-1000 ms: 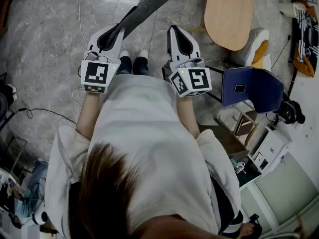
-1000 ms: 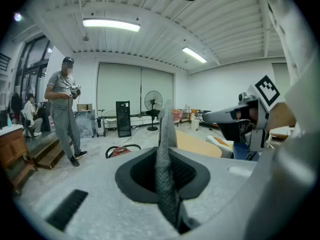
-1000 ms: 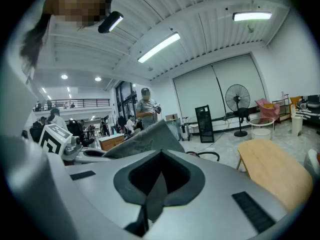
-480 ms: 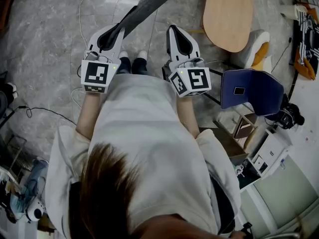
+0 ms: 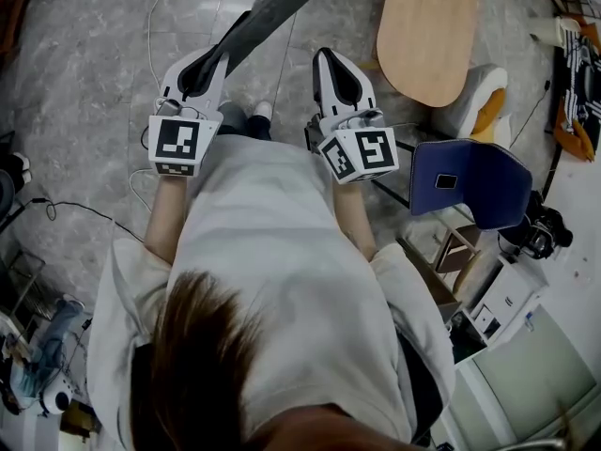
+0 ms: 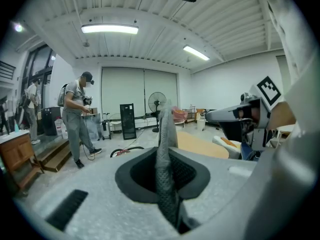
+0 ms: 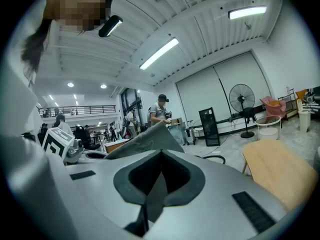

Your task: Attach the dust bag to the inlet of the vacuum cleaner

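Head view: the person stands w/ a gripper in each hand, both left of the wooden tabletop (image 5: 427,31). The dust bag (image 5: 268,17), a flat grey cloth piece, sticks out from the tip of the left gripper (image 5: 218,59) and slants up toward the tabletop, hanging in air above the floor. The right gripper (image 5: 329,56) sits btwn the bag and the tabletop, nothing projecting from its tip. No vacuum cleaner or inlet that I can pick out near the tabletop or anywhere else in frame. So, as a judgement: bag is picked up and in hand, but the attaching isn't begun. Left to do: reach the vacuum cleaner, line the bag's opening up w/ the inlet, push it on.

Left gripper view: jaws nearly together, pinched on the bag's mesh fabric, which runs up btwn the pads and stands upright past them. Firm hold on a thin edge. The tabletop shows low beyond, to the right.

Right gripper view: jaws fully together, no object clamped as far as I can see, so empty. The bag shows as a grey sheet just past the jaws, on the side away from the tabletop.
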`<state>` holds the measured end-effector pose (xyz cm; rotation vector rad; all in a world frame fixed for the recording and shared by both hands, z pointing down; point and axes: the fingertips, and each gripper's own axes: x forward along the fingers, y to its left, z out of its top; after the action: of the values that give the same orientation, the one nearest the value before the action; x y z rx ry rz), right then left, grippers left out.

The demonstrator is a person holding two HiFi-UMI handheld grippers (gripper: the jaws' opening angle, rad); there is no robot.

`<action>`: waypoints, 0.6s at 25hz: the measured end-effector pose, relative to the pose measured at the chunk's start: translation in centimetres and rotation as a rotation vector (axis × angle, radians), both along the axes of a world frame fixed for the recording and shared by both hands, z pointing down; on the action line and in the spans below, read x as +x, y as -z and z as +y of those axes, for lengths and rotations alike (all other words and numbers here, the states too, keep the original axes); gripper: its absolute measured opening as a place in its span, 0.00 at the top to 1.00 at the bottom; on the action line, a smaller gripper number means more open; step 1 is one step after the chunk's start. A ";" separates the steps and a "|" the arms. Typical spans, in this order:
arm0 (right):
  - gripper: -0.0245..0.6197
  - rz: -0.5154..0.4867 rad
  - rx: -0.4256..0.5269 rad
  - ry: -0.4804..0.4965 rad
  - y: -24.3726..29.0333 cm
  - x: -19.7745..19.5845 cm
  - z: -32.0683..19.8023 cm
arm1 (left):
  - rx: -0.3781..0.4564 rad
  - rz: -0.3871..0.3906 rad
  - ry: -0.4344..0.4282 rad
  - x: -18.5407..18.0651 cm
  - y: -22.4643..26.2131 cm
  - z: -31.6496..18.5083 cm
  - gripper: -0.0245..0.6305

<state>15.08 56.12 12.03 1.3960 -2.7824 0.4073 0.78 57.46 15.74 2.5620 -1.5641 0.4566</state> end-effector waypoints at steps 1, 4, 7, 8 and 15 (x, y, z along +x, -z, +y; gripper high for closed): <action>0.96 -0.006 -0.005 -0.004 0.0 0.3 -0.1 | 0.000 -0.002 0.002 0.2 0.0 -0.1 0.91; 0.96 -0.015 -0.012 -0.007 -0.1 0.9 -0.7 | -0.004 -0.014 0.002 0.6 0.0 -0.6 0.91; 0.96 -0.013 -0.020 -0.003 -0.3 0.9 -1.7 | -0.011 -0.017 -0.002 0.5 -0.2 -1.7 0.91; 0.96 -0.014 -0.027 -0.010 -0.4 0.9 -2.1 | -0.013 -0.016 -0.003 0.4 -0.2 -2.2 0.91; 0.96 -0.004 -0.040 -0.022 -0.8 0.0 -5.7 | -0.023 -0.005 -0.034 -0.4 -0.9 -6.4 0.91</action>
<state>15.05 50.38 12.88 1.4199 -2.7481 0.4636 0.40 51.05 16.62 2.5760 -1.5109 0.4817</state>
